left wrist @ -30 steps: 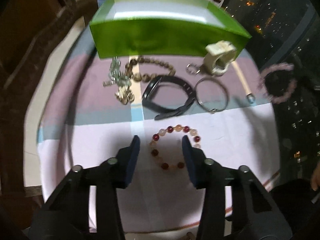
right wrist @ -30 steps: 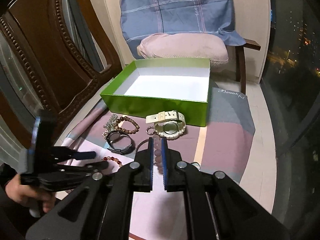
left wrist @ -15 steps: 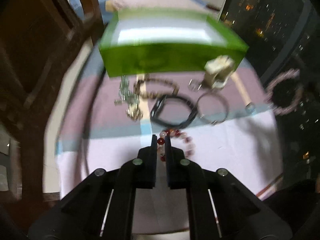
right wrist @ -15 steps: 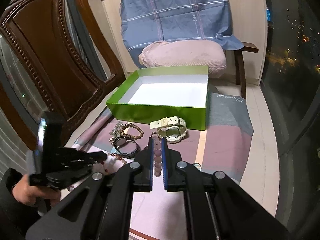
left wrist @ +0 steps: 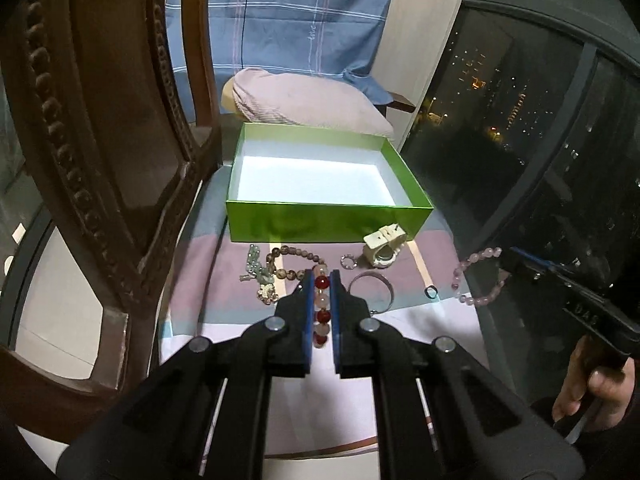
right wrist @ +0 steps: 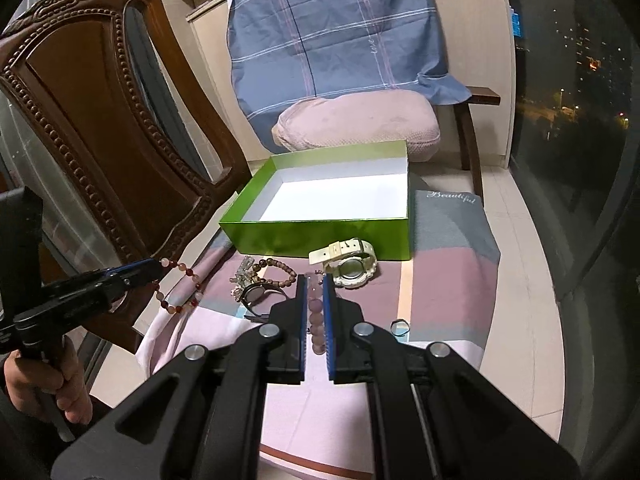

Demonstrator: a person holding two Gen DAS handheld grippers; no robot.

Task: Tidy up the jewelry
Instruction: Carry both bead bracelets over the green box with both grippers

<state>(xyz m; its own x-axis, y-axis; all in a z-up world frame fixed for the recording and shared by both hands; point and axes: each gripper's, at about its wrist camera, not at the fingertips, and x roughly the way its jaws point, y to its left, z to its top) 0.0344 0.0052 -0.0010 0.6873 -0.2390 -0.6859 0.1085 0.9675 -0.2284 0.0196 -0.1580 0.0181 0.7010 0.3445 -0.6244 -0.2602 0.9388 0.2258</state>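
Observation:
My left gripper (left wrist: 321, 276) is shut on a red and pink bead bracelet (left wrist: 321, 307) and holds it above the cloth; the bracelet hangs from it in the right wrist view (right wrist: 182, 286). My right gripper (right wrist: 313, 280) is shut on a pale purple bead bracelet (right wrist: 315, 314), which also shows in the left wrist view (left wrist: 476, 276). An open green box (left wrist: 328, 222) with a white, empty inside stands behind the jewelry; it also shows in the right wrist view (right wrist: 320, 236). Both grippers are in front of the box.
On the striped cloth (right wrist: 448, 280) lie a cream watch (right wrist: 349, 264), a brown bead bracelet (left wrist: 292, 264), a silver bangle (left wrist: 372, 292), a dark watch (right wrist: 256, 294), a charm cluster (left wrist: 262, 280) and small rings (left wrist: 430, 292). A carved wooden chair (right wrist: 100, 128) stands left.
My left gripper closed on the red and pink bracelet and lifted it off the cloth. My right gripper stayed shut on the purple bracelet and held it raised.

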